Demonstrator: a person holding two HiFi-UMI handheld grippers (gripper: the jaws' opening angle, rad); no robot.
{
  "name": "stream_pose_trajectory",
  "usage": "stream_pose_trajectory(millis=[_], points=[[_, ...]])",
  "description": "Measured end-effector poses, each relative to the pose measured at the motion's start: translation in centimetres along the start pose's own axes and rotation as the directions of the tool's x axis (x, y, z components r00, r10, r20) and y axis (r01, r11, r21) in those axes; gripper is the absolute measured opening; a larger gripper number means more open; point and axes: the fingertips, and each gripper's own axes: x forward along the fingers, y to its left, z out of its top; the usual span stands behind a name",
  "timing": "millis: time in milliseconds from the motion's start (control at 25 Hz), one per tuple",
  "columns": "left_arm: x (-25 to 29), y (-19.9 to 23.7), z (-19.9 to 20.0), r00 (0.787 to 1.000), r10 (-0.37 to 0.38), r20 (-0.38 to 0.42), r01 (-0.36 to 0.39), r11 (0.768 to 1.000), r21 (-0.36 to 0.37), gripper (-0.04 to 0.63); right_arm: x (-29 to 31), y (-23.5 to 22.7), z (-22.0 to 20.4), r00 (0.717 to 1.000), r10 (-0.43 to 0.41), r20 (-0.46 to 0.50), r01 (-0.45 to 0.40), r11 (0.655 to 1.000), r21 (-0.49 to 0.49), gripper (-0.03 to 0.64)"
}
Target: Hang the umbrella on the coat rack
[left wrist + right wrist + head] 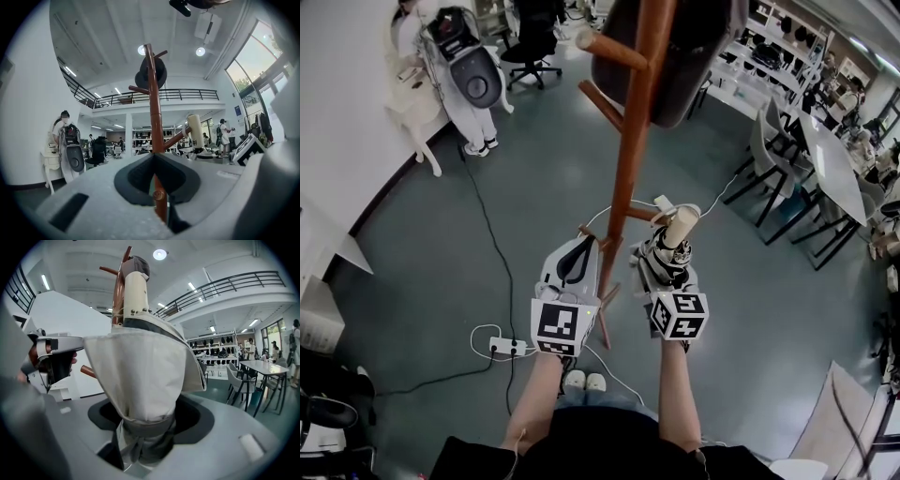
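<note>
The brown wooden coat rack pole (pixel 630 159) rises in the middle, and a dark cap (pixel 157 75) hangs near its top. A folded cream and grey umbrella (pixel 671 251) stands upright just right of the pole, its cream handle (pixel 681 225) uppermost. My right gripper (pixel 666 261) is shut on the umbrella's cloth body (pixel 140 366), with the handle (pixel 136 296) rising above the jaws. My left gripper (pixel 592 246) sits just left of the pole with its fingertips together. In the left gripper view the pole (pixel 153 108) stands straight ahead of that gripper (pixel 154 161). I cannot tell if they touch.
A lower peg (pixel 180 137) slants up towards the umbrella handle (pixel 195 131). A power strip (pixel 508 347) and cables lie on the floor by the rack's feet. A person (pixel 473 80) stands at the back left. Tables and chairs (pixel 825 159) fill the right side.
</note>
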Motion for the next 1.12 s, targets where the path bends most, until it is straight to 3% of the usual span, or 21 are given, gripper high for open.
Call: stream_pose_trajectory(millis=[240,600,1120], points=[[-0.1,0.8,-0.3,1.000,0.010,-0.006,-0.010,1.000,0.004,0.004,2.0,-0.1,-2.2,0.999,0.007,-0.052,-0.005,0.999,0.047,0.308],[-0.6,1.2,-2.0,0.999,0.018,-0.032,-0.018,1.000,0.000,0.004,3.7,2.2,-7.3,0.989,0.039,-0.142,-0.037,0.999,0.010,0.308],[-2.0,0.7,-6.0,0.998,-0.028,-0.059,0.026,0.999,-0.035,0.005,4.1,4.8,-14.1,0.975,0.055,-0.215,-0.061,0.998,-0.019,0.313]])
